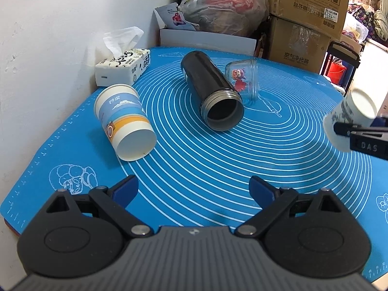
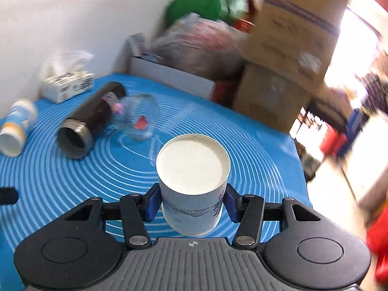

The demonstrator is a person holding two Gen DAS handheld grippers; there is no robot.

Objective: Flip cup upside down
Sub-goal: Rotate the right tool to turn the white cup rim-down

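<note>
My right gripper (image 2: 192, 202) is shut on a white paper cup (image 2: 192, 184) with a faint print, held above the blue mat with its flat base facing up toward the camera. The same cup (image 1: 351, 116) shows at the right edge of the left wrist view, with a right finger (image 1: 363, 138) across it. My left gripper (image 1: 194, 189) is open and empty, low over the near part of the mat. A blue and orange paper cup (image 1: 125, 123) lies on its side at the left.
A black flask (image 1: 213, 92) lies on its side mid-mat, mouth toward me. A clear glass jar (image 1: 243, 80) with a red cartoon lies beside it. A tissue box (image 1: 122, 66) sits by the wall. Cardboard boxes (image 1: 305, 19) and bags stand behind the blue mat (image 1: 242, 160).
</note>
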